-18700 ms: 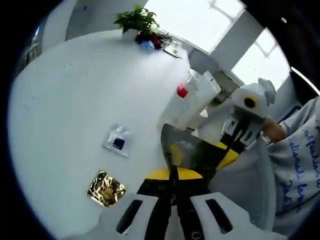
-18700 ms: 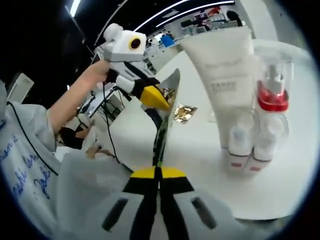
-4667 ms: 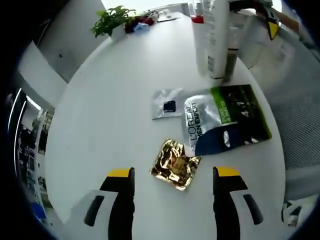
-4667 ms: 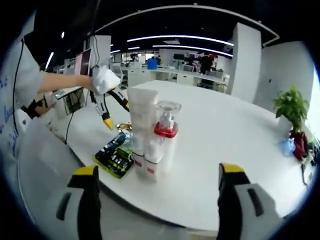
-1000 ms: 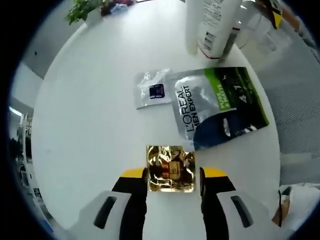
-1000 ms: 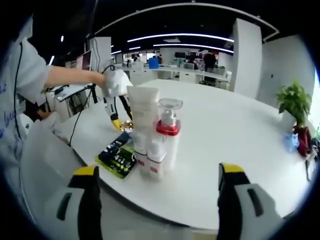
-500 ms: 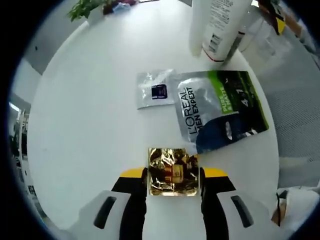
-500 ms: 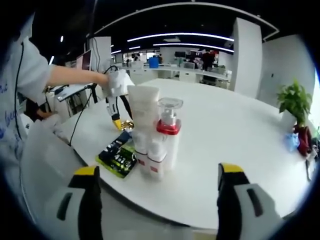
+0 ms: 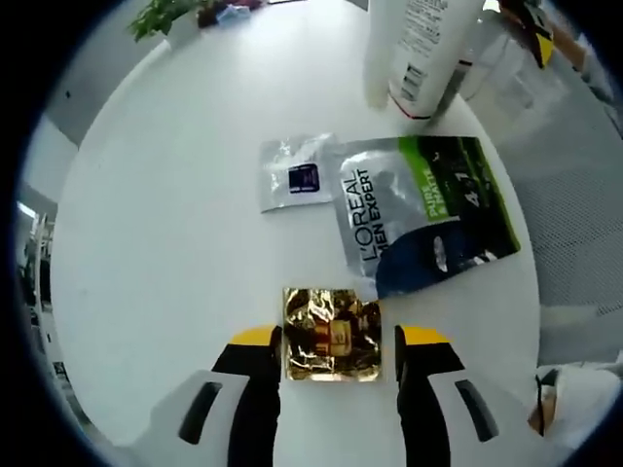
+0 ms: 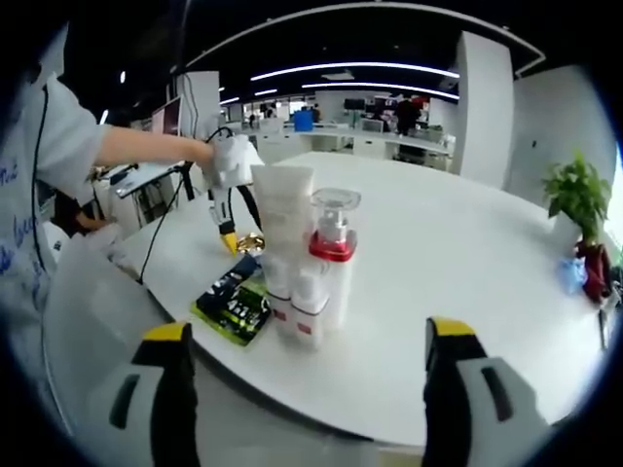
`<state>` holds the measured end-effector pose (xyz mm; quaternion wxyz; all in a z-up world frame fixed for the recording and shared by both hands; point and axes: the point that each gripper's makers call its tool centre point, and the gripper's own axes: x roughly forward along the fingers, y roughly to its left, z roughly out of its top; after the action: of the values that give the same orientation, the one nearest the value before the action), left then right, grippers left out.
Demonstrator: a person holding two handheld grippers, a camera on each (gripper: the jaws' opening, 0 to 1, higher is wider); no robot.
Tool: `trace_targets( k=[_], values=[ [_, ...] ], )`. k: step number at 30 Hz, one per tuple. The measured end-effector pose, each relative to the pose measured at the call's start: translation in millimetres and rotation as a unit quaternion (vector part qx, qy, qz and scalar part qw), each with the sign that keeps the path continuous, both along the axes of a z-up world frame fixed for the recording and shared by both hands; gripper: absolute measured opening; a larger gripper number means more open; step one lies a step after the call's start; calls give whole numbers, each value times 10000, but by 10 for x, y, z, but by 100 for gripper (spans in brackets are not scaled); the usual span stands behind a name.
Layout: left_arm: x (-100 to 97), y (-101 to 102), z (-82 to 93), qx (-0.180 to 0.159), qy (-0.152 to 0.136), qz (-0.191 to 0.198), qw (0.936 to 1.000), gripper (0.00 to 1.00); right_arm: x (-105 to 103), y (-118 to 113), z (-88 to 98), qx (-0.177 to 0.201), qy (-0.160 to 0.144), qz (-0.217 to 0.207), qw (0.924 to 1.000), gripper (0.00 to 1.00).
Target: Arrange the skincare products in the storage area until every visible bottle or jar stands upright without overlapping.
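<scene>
A crinkled gold sachet (image 9: 331,334) lies flat on the white round table (image 9: 165,224), between the jaws of my left gripper (image 9: 338,337), which is open and straddles it. A green and dark L'Oréal sachet (image 9: 423,209) and a small silver sachet (image 9: 297,175) lie flat beyond it. A white tube (image 10: 282,219), a pump bottle with a red collar (image 10: 333,255) and small bottles (image 10: 297,306) stand upright in a tight cluster. My right gripper (image 10: 311,336) hangs open in front of them, off the table's near edge. The left gripper (image 10: 228,238) points down at the gold sachet (image 10: 249,241).
The table edge (image 10: 321,413) runs just ahead of my right jaws. A person's arm (image 10: 136,148) reaches in from the left. A potted plant (image 10: 574,195) and small items (image 10: 584,268) sit at the far right. The white tube's base (image 9: 419,58) stands beyond the sachets.
My left jaws stand slightly wider around the gold sachet than half a second ago. The right gripper and the bottles have barely shifted.
</scene>
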<state>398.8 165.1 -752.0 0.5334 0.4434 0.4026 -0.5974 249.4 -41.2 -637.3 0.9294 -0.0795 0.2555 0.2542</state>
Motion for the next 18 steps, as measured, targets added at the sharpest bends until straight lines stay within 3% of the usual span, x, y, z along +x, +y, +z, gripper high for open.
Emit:
trace_targets(
  k=[8, 18],
  values=[
    [14, -2, -1, -7, -66, 55, 10000, 36, -1, -9, 0, -46, -6, -20, 10000, 99],
    [-31, 9, 18, 94, -74, 162, 9998, 36, -5, -12, 5, -15, -5, -41, 10000, 99]
  ],
)
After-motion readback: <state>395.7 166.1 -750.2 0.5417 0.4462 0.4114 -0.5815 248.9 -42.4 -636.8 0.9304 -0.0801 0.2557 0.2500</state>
